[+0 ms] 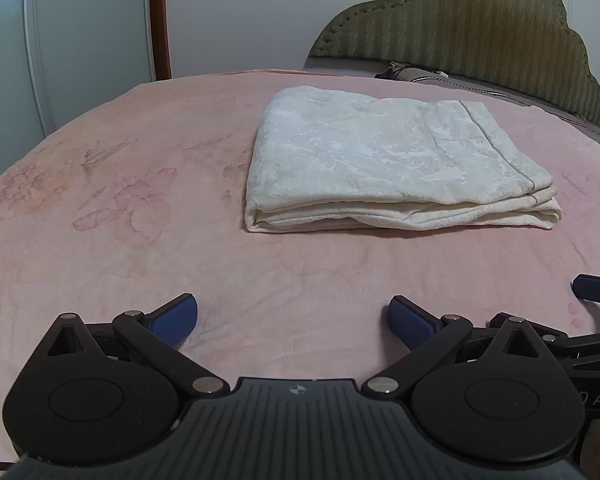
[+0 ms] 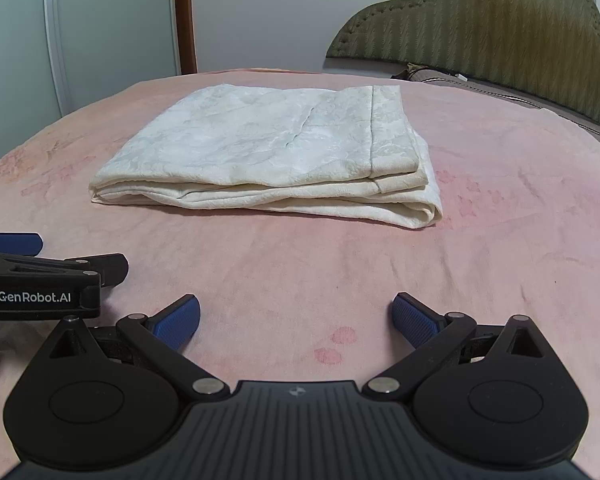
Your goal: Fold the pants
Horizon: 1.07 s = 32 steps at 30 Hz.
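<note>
The cream-white pants [image 1: 384,160] lie folded into a flat rectangular stack on the pink bedspread [image 1: 140,200], ahead of both grippers; they also show in the right wrist view [image 2: 276,152]. My left gripper [image 1: 293,322] is open and empty, low over the bedspread short of the stack. My right gripper [image 2: 296,320] is open and empty, also short of the stack. The two grippers sit side by side: a blue fingertip of the right one shows at the left view's right edge [image 1: 596,290], and the left gripper's body shows at the right view's left edge [image 2: 40,280].
A green padded headboard [image 1: 480,28] stands at the far right with a dark pillow [image 1: 420,74] below it. A white wardrobe door [image 1: 80,40] and a brown post [image 1: 160,20] stand beyond the bed's far left edge.
</note>
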{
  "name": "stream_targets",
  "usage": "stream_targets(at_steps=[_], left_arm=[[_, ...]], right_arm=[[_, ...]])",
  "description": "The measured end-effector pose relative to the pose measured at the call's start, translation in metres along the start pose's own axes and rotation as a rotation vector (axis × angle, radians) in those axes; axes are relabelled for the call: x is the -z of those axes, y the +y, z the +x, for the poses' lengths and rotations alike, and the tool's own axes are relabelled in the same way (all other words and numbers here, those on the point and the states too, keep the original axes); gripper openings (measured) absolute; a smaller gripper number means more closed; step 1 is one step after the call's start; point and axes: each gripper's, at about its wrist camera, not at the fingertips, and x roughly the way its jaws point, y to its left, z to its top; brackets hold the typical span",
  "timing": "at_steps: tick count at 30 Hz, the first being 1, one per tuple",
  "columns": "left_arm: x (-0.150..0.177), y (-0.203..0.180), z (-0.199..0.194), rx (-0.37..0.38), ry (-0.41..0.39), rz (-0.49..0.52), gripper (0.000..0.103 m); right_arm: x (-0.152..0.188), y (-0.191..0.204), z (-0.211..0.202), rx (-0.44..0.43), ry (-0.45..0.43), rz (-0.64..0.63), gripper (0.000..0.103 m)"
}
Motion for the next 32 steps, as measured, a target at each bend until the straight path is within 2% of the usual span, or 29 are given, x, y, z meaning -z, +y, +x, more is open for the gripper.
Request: stream_targets(at_steps=[32], left_arm=[[0.0000, 0.0011, -0.0004, 0.010, -0.002, -0.002, 0.103]], right_arm=[[0.0022, 0.0002, -0.0026, 0.004, -0.003, 0.002, 0.103]])
